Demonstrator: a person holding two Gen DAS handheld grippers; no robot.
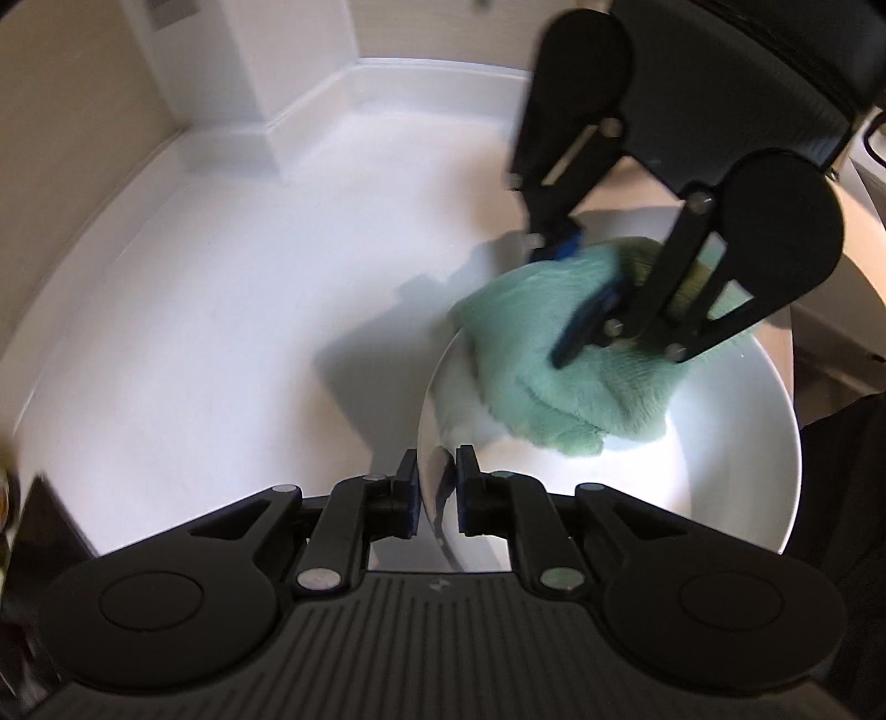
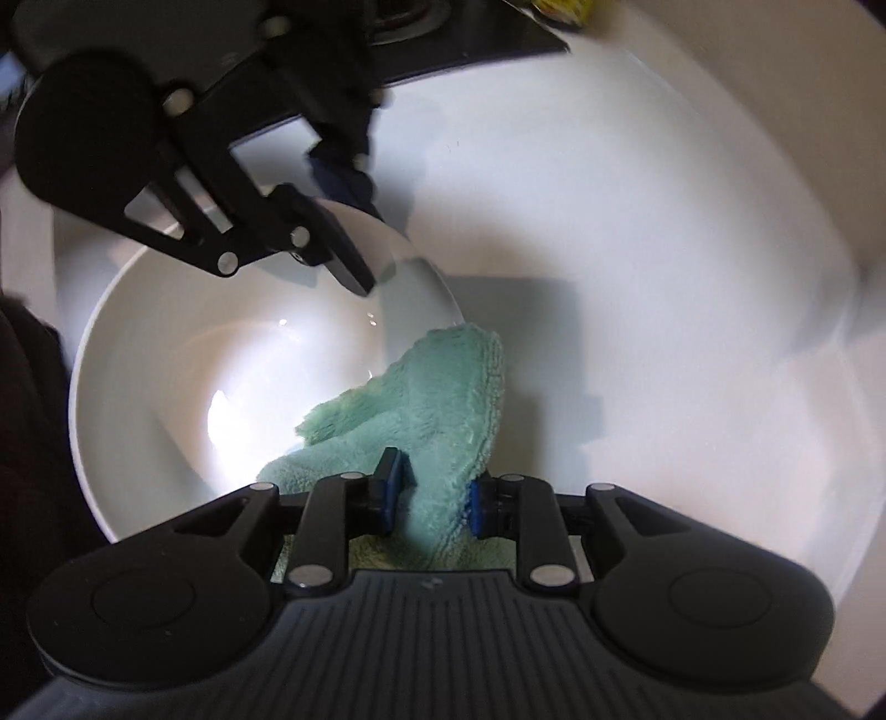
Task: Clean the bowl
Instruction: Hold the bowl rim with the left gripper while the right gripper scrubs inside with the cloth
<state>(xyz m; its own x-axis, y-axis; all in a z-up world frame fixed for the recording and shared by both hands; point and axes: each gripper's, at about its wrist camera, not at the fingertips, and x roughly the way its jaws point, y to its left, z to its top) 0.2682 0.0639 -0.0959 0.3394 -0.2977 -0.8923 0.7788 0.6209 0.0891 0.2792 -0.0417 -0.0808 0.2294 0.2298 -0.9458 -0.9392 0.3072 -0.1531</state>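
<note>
A white bowl (image 1: pixel 731 476) sits on a white counter. My left gripper (image 1: pixel 437 495) is shut on the bowl's near rim, one finger inside and one outside. My right gripper (image 1: pixel 565 299) comes in from the upper right, shut on a green fluffy cloth (image 1: pixel 554 365) that drapes over the bowl's far rim and into it. In the right wrist view, the right gripper (image 2: pixel 429 501) pinches the cloth (image 2: pixel 421 410) over the bowl (image 2: pixel 166 354), and the left gripper (image 2: pixel 360 232) grips the bowl's far rim.
The white counter (image 1: pixel 221 332) spreads left of the bowl, bounded by a raised white backsplash (image 1: pixel 310 111). A dark sink edge (image 2: pixel 470 50) lies beyond the bowl in the right wrist view. A dark object (image 1: pixel 39 520) stands at the counter's left edge.
</note>
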